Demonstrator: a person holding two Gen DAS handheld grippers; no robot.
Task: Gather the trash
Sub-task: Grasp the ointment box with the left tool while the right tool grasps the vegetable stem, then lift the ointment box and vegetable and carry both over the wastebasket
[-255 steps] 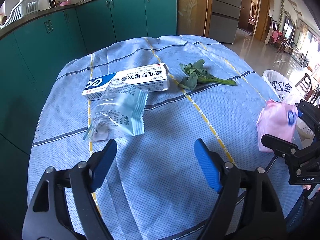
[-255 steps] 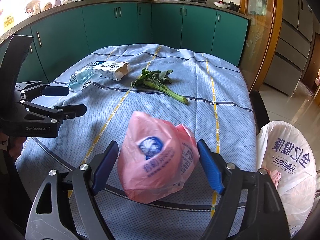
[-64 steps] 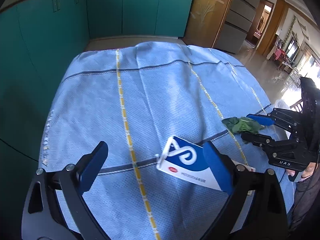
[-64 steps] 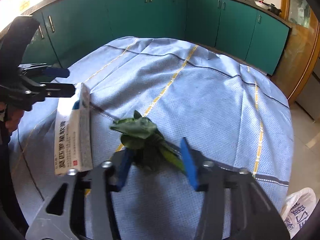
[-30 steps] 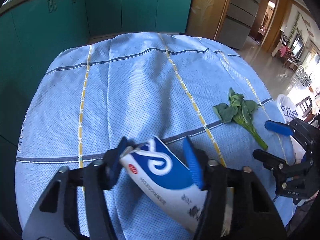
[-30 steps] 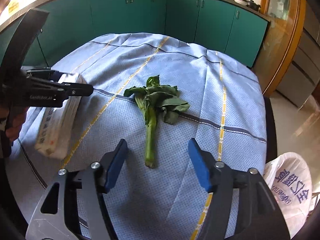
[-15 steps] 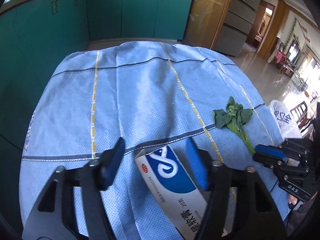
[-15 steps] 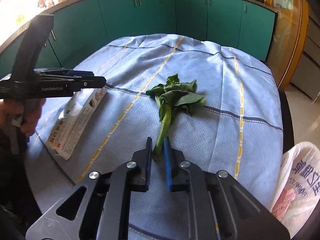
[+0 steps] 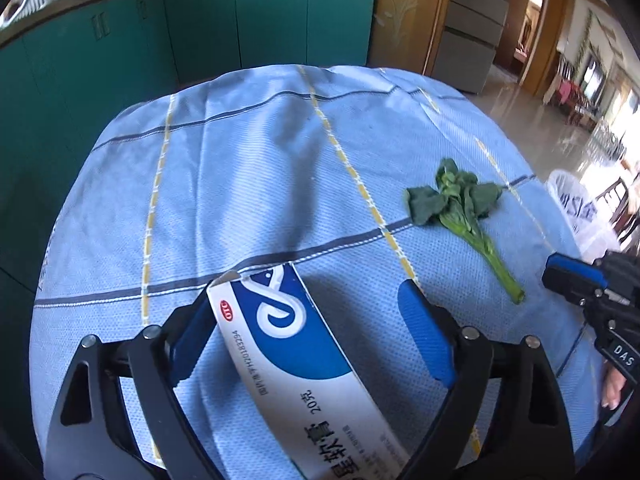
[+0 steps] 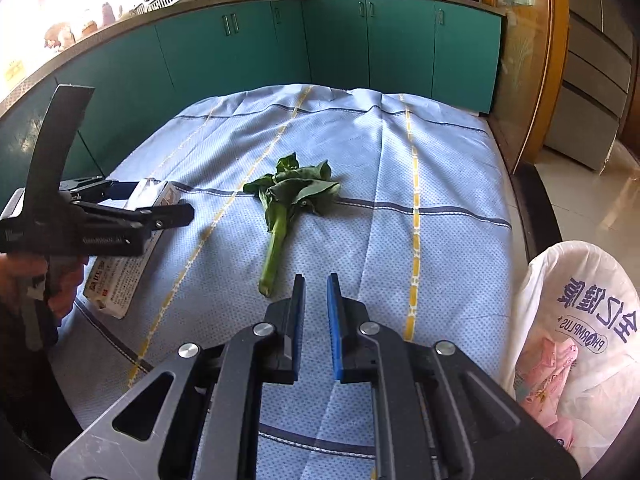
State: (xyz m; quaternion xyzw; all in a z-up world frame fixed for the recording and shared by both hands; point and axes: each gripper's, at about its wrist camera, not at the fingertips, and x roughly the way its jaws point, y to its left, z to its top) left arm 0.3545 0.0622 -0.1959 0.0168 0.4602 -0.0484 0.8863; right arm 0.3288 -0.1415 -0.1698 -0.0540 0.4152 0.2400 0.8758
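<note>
Two pieces of trash lie on the blue tablecloth [image 10: 440,184]: a long white-and-blue box [image 9: 304,364] near the table's left edge and a leafy green stalk [image 10: 286,208] near the middle, its cut end pointing toward the right gripper [image 10: 316,312]. A white bag [image 10: 576,344] hangs just off the right edge, with something pink already inside, so it looks like the place the trash is meant to go.

The left gripper [image 9: 312,332] straddles the box with its jaws opening. The right pad stands clear of the cardboard; the left pad is close against the box's long side, and I cannot tell whether it touches. The box lies flat on the cloth, so it seems to be resting there, not held. A hand [image 10: 48,280] works that gripper's trigger.

The right gripper is pinched to a narrow slit with nothing between the pads. Its tips sit just short of the stalk's end and slightly to its right, so the stalk is not caught. To take it, the jaws would need to widen and come in over the firm stem, which should hold better than the limp leaves.
</note>
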